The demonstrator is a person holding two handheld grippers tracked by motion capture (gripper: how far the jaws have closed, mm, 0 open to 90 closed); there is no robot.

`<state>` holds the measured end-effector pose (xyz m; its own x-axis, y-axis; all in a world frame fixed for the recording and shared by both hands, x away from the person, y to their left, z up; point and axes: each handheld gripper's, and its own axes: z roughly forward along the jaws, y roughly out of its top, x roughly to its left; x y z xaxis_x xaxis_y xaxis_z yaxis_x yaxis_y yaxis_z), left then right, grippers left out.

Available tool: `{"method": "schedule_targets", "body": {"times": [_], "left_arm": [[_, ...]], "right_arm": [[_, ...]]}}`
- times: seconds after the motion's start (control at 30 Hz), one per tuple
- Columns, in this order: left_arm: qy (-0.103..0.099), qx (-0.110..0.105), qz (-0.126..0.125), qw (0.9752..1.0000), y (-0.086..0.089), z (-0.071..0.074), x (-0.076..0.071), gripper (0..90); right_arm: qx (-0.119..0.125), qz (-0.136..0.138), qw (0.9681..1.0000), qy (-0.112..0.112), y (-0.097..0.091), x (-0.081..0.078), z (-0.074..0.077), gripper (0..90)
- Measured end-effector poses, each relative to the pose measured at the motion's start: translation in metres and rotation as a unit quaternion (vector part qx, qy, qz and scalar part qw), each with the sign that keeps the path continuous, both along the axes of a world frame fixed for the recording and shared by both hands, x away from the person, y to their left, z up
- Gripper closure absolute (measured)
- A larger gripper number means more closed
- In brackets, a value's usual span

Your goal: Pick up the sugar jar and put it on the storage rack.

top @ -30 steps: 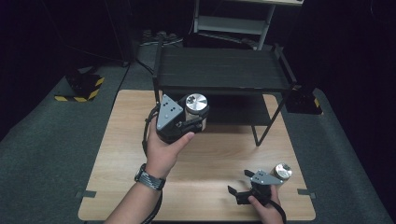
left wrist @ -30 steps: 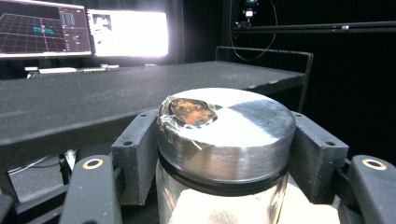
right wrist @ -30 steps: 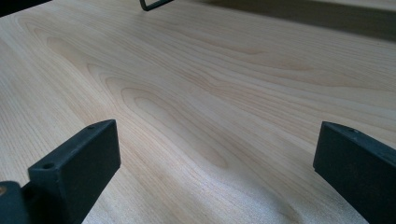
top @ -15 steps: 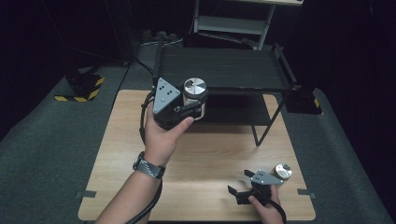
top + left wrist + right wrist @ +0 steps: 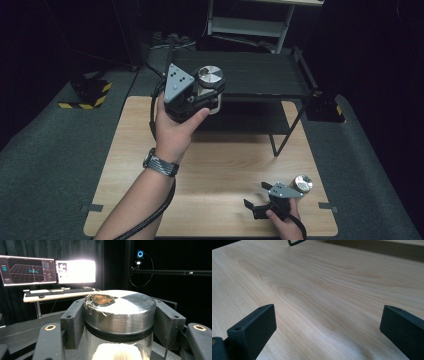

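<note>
The clear glass jar with a brushed-metal screw lid (image 5: 119, 312) is held aloft in the left gripper (image 5: 200, 92), above the back left part of the light wooden table (image 5: 225, 170) and just in front of the black metal rack (image 5: 250, 75) along its back edge. The jaws are clenched on the jar at the level of the lid, one black pad on each side of the metal band. The lid is judged stiff and safe to squeeze, though smooth and likely slippery; the glass below is judged fragile and moderately heavy, with a pale filling inside. A crumpled piece of tape with a brown patch (image 5: 101, 300) is stuck on top of the lid. The right gripper (image 5: 272, 205) is rested near the front right corner, its jaws spread wide with nothing between them.
</note>
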<state>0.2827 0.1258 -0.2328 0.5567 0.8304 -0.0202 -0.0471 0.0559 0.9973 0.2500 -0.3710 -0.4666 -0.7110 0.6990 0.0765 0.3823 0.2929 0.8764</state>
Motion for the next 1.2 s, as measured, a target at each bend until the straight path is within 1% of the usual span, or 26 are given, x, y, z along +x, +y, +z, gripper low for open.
{"method": "schedule_targets", "body": {"times": [0.13, 0.2, 0.3, 0.37, 0.63, 0.67, 0.8, 0.87, 0.9, 1.2], "left_arm": [[-0.006, 0.011, 0.015, 0.9998, -0.005, 0.006, 0.002, 34.1], [-0.005, 0.004, 0.014, 0.9999, -0.006, 0.007, 0.007, 34.2], [-0.005, 0.002, 0.018, 0.9998, -0.008, 0.008, 0.012, 34.5], [-0.004, -0.005, 0.017, 0.9998, -0.009, 0.008, 0.017, 34.6], [0.0, -0.008, 0.028, 0.9996, -0.018, 0.011, 0.033, 34.9], [0.001, -0.007, 0.031, 0.9995, -0.02, 0.013, 0.037, 34.9], [0.002, -0.005, 0.036, 0.9993, -0.023, 0.015, 0.041, 34.9], [0.003, 0.0, 0.038, 0.9993, -0.025, 0.016, 0.045, 34.9], [0.005, -0.002, 0.04, 0.9992, -0.026, 0.017, 0.05, 34.9], [0.008, -0.009, 0.054, 0.9985, -0.029, 0.014, 0.061, 34.9]], "right_arm": [[0.002, 0.0, 1.0, -0.001, -0.001, 0.0, 0.0, 0.7], [0.001, 0.001, 1.0, -0.002, -0.001, 0.0, 0.0, 0.7], [0.001, 0.001, 1.0, -0.001, -0.001, 0.0, 0.0, 0.7], [0.002, 0.001, 1.0, -0.002, -0.001, 0.0, -0.001, 0.7], [0.003, 0.002, 1.0, -0.001, -0.002, 0.0, -0.001, 0.7], [0.004, 0.002, 1.0, -0.001, -0.002, 0.0, -0.001, 0.7], [0.005, 0.003, 1.0, -0.001, -0.002, 0.0, -0.001, 0.7], [0.006, 0.003, 1.0, 0.0, -0.002, 0.001, -0.001, 0.7], [0.008, 0.003, 1.0, 0.001, -0.003, 0.001, -0.001, 0.7], [0.011, 0.003, 0.9999, 0.001, -0.004, 0.001, -0.002, 0.7]]}}
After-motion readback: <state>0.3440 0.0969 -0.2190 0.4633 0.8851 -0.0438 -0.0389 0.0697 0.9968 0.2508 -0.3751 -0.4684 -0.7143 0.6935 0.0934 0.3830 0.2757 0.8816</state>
